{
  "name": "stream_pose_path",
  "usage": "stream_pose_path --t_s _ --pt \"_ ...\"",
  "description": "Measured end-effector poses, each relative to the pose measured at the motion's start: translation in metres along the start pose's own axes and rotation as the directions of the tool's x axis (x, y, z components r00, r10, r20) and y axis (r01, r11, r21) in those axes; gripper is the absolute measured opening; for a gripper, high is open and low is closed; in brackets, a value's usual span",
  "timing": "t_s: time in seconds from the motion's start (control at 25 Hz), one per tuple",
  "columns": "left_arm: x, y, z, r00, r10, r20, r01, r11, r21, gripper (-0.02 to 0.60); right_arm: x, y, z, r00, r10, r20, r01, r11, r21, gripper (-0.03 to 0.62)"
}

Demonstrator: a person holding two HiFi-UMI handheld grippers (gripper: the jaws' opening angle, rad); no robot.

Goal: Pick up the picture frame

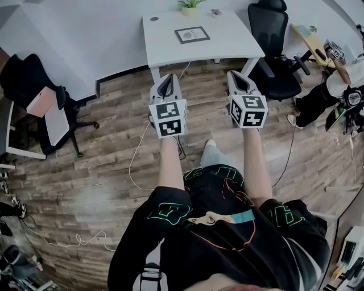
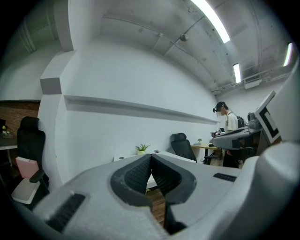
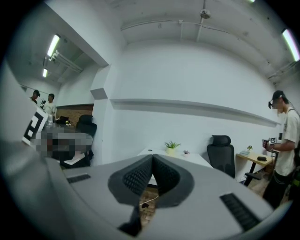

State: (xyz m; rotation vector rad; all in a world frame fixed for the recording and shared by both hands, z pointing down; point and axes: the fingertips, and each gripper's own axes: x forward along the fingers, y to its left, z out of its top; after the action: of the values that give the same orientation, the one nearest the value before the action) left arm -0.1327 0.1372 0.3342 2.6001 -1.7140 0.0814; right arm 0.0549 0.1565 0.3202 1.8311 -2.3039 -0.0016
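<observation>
lying flat, picture frame (image 1: pixel 192 34), long axis across desk (image 1: pixel 165 48)

Worktop (image 1: pixel 170 45): plain white. Picture frame (image 1: pixel 192 34): dark border, pale grey centre. Left gripper (image 1: pixel 166 79) and right gripper (image 1: pixel 239 75): light grey shells, cubes with black-on-white square markers. Jaws' pads (image 2: pixel 138 176): black, fine dotted texture. Floor (image 1: pixel 102 148): brown wood planks. Chair (image 1: pixel 276 51): black. Plant (image 1: pixel 189 4): green.
</observation>
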Motion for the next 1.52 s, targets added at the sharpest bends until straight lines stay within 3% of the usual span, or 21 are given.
stream_pose_path --t_s 0.12,0.6,0.92,1.28,1.52 --pt "0.002 0.009 -0.004 0.999 0.035 -0.015 -0.035 0.999 -0.002 0.008 0.006 0.004 -0.005 1.0 0.014 -0.015 -0.014 1.0 -0.007 0.003" --pt "0.03 -0.002 -0.024 0.999 0.012 -0.033 -0.013 1.0 -0.025 0.008 0.033 -0.012 -0.035 0.996 0.001 -0.091 0.0 1.0 0.015 0.002" --pt "0.065 -0.008 -0.022 1.0 0.006 -0.024 -0.007 0.999 -0.04 0.008 0.055 -0.057 -0.03 0.997 -0.025 -0.068 0.029 0.998 0.061 0.002" --pt "0.11 -0.021 -0.086 0.987 -0.036 -0.156 0.016 0.992 -0.124 0.008 0.078 -0.069 -0.095 0.98 0.018 -0.199 -0.003 0.997 0.077 0.003" --pt "0.159 -0.036 -0.104 0.979 -0.044 -0.199 0.017 0.991 -0.132 0.008 0.098 -0.12 -0.112 0.973 0.001 -0.229 0.027 0.993 0.119 0.005"
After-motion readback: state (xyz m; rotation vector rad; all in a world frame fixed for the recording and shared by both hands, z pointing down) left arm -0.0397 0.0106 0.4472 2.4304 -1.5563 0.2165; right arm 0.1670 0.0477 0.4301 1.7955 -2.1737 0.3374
